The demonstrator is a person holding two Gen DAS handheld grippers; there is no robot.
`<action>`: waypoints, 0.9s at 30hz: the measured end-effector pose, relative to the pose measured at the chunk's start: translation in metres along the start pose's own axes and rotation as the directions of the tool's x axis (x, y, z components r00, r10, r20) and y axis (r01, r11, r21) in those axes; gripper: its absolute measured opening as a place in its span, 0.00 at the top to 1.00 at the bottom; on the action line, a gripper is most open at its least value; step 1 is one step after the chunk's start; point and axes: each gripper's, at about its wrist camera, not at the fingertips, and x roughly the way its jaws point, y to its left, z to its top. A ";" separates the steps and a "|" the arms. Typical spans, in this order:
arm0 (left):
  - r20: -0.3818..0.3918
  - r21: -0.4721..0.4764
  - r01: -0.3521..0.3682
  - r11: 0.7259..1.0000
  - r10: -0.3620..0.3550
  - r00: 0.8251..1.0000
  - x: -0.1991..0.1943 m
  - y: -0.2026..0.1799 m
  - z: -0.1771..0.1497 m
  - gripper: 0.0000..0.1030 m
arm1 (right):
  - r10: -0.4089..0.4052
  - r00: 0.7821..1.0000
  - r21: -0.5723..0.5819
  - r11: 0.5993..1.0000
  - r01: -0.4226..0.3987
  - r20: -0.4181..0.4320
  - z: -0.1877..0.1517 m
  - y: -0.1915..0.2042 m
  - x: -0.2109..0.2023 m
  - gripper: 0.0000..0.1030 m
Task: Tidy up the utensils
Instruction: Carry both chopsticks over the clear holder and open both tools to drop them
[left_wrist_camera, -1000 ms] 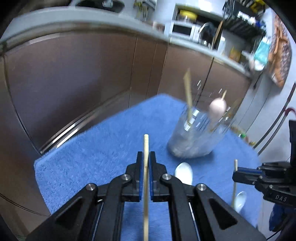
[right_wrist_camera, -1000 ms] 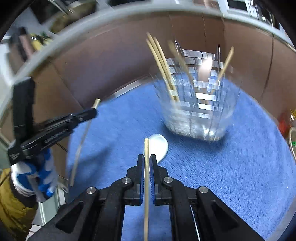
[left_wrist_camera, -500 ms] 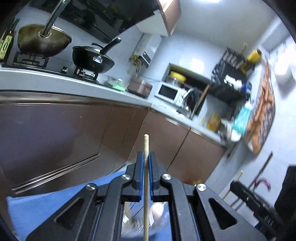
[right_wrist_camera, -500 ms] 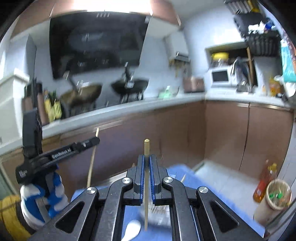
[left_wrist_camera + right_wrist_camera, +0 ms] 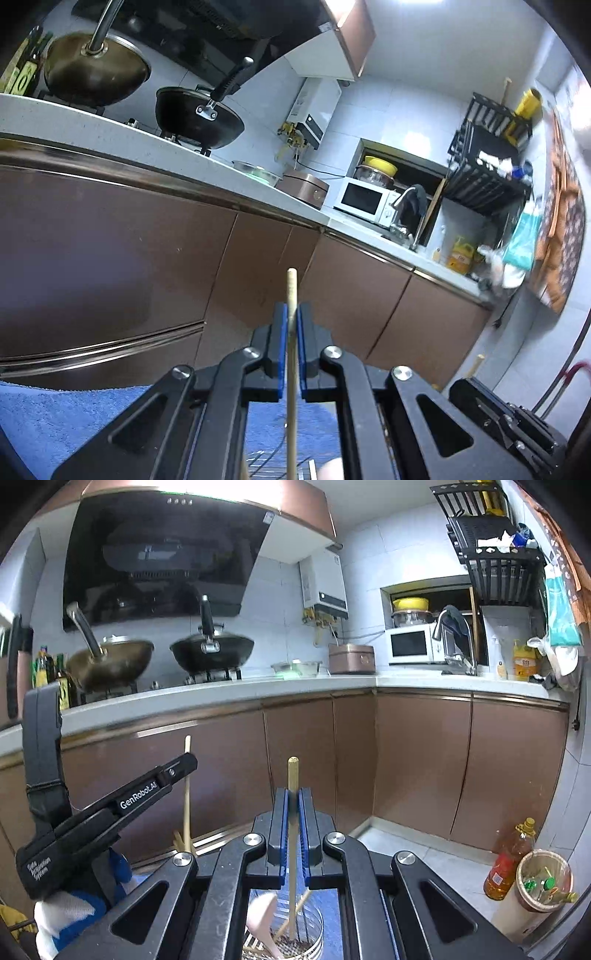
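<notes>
Blue towel (image 5: 55,417) covers the bench, visible at lower left of the left wrist view and as a strip at bottom centre of the right wrist view (image 5: 332,904), mostly hidden behind gripper bodies. On the towel stands a clear ribbed utensil holder (image 5: 310,938), bottom centre of the right view, upright, with wooden sticks and a pale spoon (image 5: 262,919) inside it. Only its wire-like rim (image 5: 273,465) shows at bottom centre of the left view.
</notes>
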 end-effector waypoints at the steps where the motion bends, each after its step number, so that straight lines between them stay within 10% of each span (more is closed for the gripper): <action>1: 0.008 0.019 -0.006 1.000 0.005 1.000 -0.002 -0.001 -0.007 0.96 | 0.002 1.000 -0.001 1.000 -0.002 -0.013 -0.007 0.000 0.001 0.94; 16: -0.081 -0.012 0.070 0.997 -0.071 0.994 -0.019 0.025 -0.021 0.94 | 0.015 0.995 0.041 0.999 -0.011 -0.099 -0.032 -0.010 -0.012 0.86; 27: -0.222 -0.012 0.087 0.996 -0.087 0.971 -0.078 0.059 -0.010 0.75 | 0.035 0.998 0.058 0.998 -0.031 -0.059 -0.025 -0.010 -0.074 0.75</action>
